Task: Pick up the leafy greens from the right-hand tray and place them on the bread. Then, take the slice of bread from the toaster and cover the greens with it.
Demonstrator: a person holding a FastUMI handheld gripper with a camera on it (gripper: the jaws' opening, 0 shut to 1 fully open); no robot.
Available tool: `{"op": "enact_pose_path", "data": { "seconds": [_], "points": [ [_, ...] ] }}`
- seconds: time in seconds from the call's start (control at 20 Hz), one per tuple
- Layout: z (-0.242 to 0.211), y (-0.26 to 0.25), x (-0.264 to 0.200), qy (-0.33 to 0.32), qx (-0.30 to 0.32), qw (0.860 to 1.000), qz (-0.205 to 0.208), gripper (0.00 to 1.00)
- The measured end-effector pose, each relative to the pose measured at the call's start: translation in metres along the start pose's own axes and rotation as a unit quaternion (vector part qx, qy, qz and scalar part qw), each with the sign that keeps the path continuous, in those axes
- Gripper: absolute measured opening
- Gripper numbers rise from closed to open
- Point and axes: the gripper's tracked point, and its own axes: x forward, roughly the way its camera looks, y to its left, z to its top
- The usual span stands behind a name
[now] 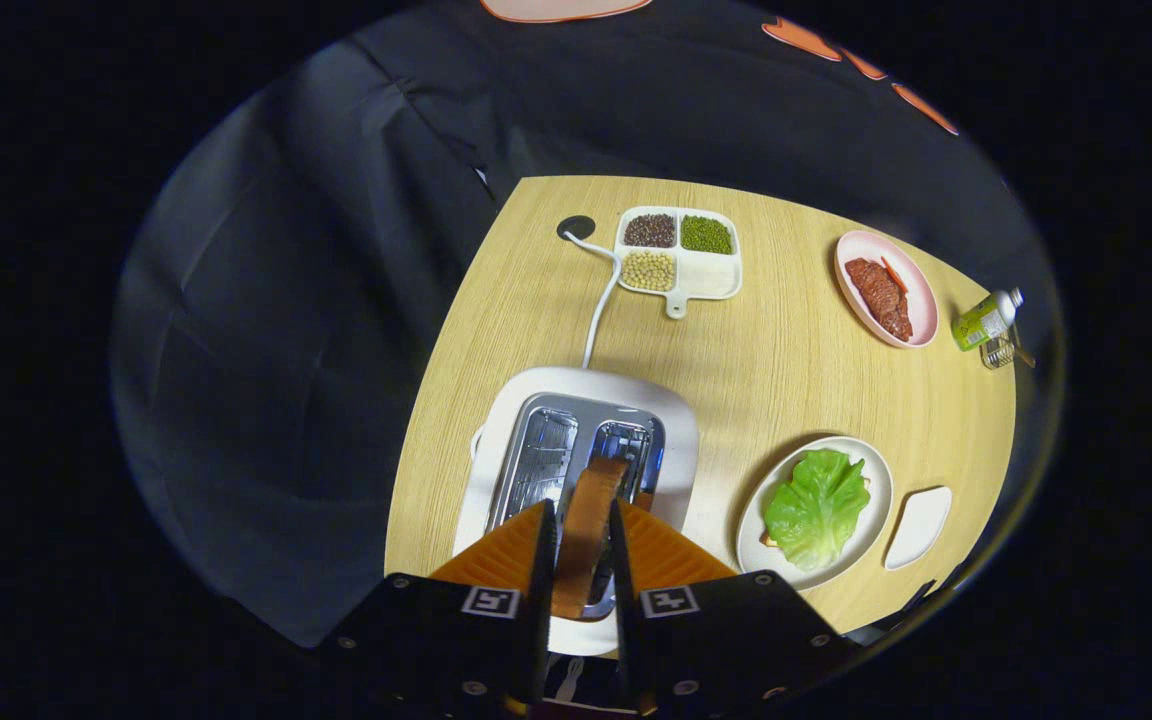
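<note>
Both fingers [538, 545] of the gripper [581, 540] pinch the bread slice [586, 530] edge-on above the toaster [576, 440]. Right of it, leafy greens [816, 505] cover bread on a plate [876, 500]; farther off sits a divided dish of beans [681, 255].

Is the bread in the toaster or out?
Out: the gripper is shut on the bread slice, held above the toaster slots.

A staged kitchen set in a booth: a wooden table [756, 380] ringed by black cloth walls carries a toaster [576, 420], a divided dish [681, 255] of beans, a plate [921, 300] of meat and a plate [871, 510] of greens.
</note>
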Motion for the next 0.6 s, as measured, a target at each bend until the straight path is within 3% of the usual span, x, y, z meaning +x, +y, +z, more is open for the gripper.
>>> {"op": "enact_pose_path", "data": {
  "seconds": [0.1,0.3,0.6],
  "points": [
    [0.000,-0.005,0.000,-0.001,0.000,1.000,-0.005,0.18],
    [-0.002,-0.004,-0.007,0.002,0.003,1.000,0.003,0.10],
    [0.013,-0.002,-0.042,-0.030,0.004,0.999,0.026,0.10]
  ]
}}
